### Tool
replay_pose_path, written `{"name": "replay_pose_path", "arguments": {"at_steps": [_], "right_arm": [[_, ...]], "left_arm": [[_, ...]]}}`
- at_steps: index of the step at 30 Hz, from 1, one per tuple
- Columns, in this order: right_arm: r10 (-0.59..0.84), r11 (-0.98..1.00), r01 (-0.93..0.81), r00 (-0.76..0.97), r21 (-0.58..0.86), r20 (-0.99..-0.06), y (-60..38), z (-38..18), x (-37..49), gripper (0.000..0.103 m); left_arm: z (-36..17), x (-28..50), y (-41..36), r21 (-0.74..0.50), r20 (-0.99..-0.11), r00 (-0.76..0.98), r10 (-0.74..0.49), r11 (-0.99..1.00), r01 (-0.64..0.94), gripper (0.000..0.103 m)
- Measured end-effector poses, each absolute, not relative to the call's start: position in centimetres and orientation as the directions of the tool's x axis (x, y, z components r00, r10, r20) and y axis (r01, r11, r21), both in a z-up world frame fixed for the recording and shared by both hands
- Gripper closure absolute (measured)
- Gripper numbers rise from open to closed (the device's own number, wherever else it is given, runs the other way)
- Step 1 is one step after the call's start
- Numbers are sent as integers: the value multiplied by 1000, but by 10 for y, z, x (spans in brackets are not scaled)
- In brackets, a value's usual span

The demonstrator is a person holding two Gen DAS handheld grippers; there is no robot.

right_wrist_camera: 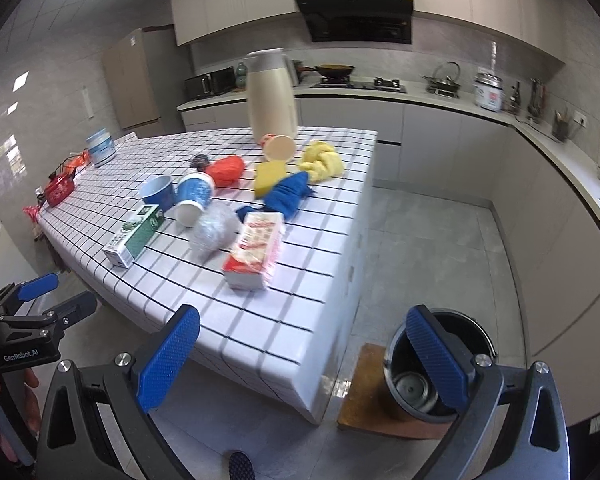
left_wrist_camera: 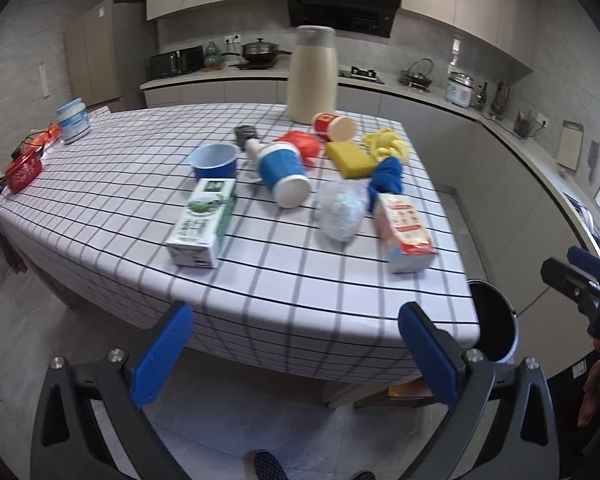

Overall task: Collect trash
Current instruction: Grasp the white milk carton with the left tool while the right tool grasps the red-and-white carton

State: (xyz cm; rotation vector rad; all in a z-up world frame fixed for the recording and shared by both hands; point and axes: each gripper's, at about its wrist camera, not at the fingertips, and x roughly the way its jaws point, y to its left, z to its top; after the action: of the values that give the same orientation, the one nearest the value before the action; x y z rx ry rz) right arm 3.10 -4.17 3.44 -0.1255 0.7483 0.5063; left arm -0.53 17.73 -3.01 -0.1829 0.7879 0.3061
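Trash lies on the checkered table: a green milk carton, a pink carton, a tipped blue paper cup, crumpled clear plastic, a red bag and a red-yellow cup. A black bin stands on the floor by the table's near corner. My left gripper hangs open, short of the table's front edge. My right gripper is open too, with its right finger over the bin. Both hold nothing.
A cream thermos jug, a blue bowl, a yellow sponge, and blue and yellow cloths share the table. The bin rests on a wooden board. Kitchen counters run along the back and right.
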Motion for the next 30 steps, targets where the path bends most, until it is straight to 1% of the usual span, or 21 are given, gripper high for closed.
{"name": "replay_pose_path", "arguments": {"at_steps": [7, 13, 17, 19, 27, 29, 30], "right_arm": [[398, 869, -490, 604, 72, -691, 12, 24, 50, 0], [386, 872, -485, 600, 65, -701, 50, 14, 64, 0], [354, 887, -458, 589, 60, -726, 67, -3, 79, 0], [340, 894, -445, 580, 62, -740, 72, -13, 87, 5], [270, 925, -376, 552, 54, -789, 88, -51, 126, 9], [253, 931, -362, 541, 50, -802, 91, -60, 136, 11], [247, 933, -356, 537, 49, -807, 92, -64, 140, 13]], "left_arm": [[-42, 0, 228, -24, -732, 641, 231, 932, -363, 0], [-56, 14, 261, -45, -746, 634, 202, 935, -351, 0], [-65, 26, 279, -45, -751, 631, 197, 937, -346, 0], [-72, 34, 288, -48, -753, 629, 195, 937, -347, 0], [-100, 69, 322, -83, -777, 609, 162, 932, -354, 1], [-106, 78, 327, -90, -783, 603, 150, 933, -349, 4], [-108, 80, 328, -92, -785, 602, 146, 934, -346, 7]]}}
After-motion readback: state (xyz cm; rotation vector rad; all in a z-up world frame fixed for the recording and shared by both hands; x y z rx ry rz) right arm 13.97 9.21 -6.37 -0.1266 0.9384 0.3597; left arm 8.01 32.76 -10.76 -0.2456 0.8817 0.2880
